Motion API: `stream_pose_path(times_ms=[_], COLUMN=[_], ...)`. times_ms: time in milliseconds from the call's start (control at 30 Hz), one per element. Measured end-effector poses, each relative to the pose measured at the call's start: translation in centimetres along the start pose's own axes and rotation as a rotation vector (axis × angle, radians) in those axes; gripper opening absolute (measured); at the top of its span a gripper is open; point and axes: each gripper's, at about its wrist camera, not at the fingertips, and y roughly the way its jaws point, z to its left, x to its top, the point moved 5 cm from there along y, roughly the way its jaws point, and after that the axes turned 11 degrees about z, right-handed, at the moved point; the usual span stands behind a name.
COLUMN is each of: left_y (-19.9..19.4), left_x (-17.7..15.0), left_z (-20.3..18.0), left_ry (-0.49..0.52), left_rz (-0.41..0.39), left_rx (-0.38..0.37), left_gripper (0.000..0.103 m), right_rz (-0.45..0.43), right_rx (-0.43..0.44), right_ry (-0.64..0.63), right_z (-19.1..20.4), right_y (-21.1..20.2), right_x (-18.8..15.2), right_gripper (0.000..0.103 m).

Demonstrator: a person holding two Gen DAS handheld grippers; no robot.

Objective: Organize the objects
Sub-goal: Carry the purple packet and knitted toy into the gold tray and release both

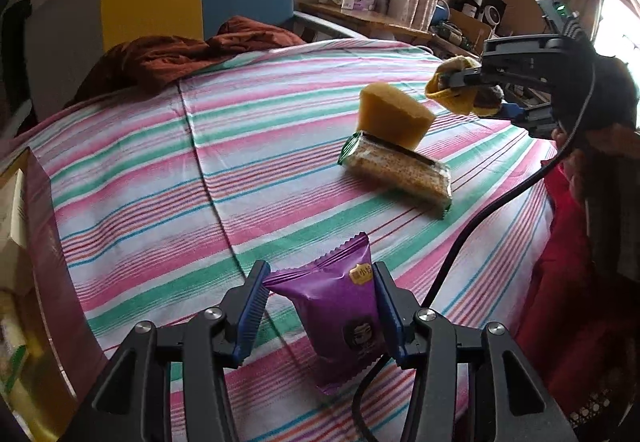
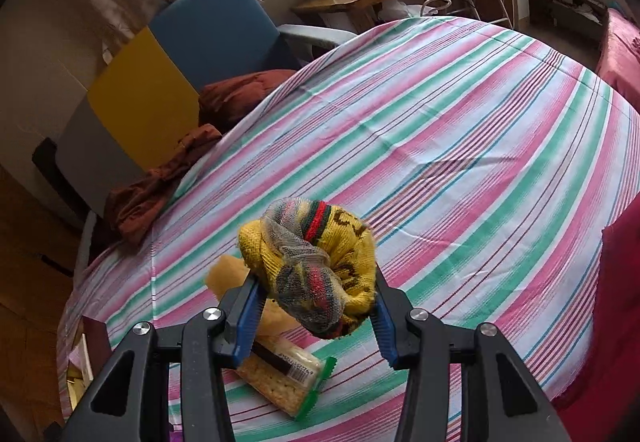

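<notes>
Striped bedsheet [image 1: 168, 170] is soft, uneven footing: the sponge [image 1: 394, 118] leans on the cracker pack [image 1: 396, 172], and any brush from above would likely tip it. Left gripper [image 1: 320, 306] pinches the purple snack packet [image 1: 340, 318] by its slick, puffy film, so slip risk. Right gripper [image 2: 316, 302] clamps the yellow sock bundle [image 2: 316, 262] above the crackers; loose mesh could snag.
</notes>
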Motion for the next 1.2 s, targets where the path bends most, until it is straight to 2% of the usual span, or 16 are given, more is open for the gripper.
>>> stream_pose_path(times_ms=[367, 533, 733, 867, 1100, 1200], left_y=[-4.4, -5.2, -3.8, -1.7, 0.2, 0.8], left_x=[0.1, 0.2, -0.3, -1.1, -1.8, -1.6], left_z=[-0.6, -0.6, 0.0, 1.0, 0.8, 0.6], left_ry=[0.017, 0.016, -0.005, -0.052, -0.045, -0.021], left_rz=[-0.096, -0.116, -0.066, 0.019, 0.070, 0.072], left_rx=[0.002, -0.006, -0.031, -0.078, -0.078, -0.064], left_gripper=[0.049, 0.049, 0.049, 0.051, 0.059, 0.059], right_rz=[-0.031, -0.032, -0.024, -0.018, 0.005, 0.014], right_rx=[0.041, 0.047, 0.041, 0.051, 0.085, 0.092], right_ry=[-0.003, 0.007, 0.006, 0.010, 0.009, 0.005], right_z=[0.1, -0.1, 0.0, -0.1, 0.0, 0.1], right_y=[-0.9, -0.9, -0.7, -0.6, -0.2, -0.1], right_x=[-0.1, -0.1, -0.2, -0.2, -0.3, -0.4], right_gripper=[0.048, 0.048, 0.048, 0.048, 0.048, 0.048])
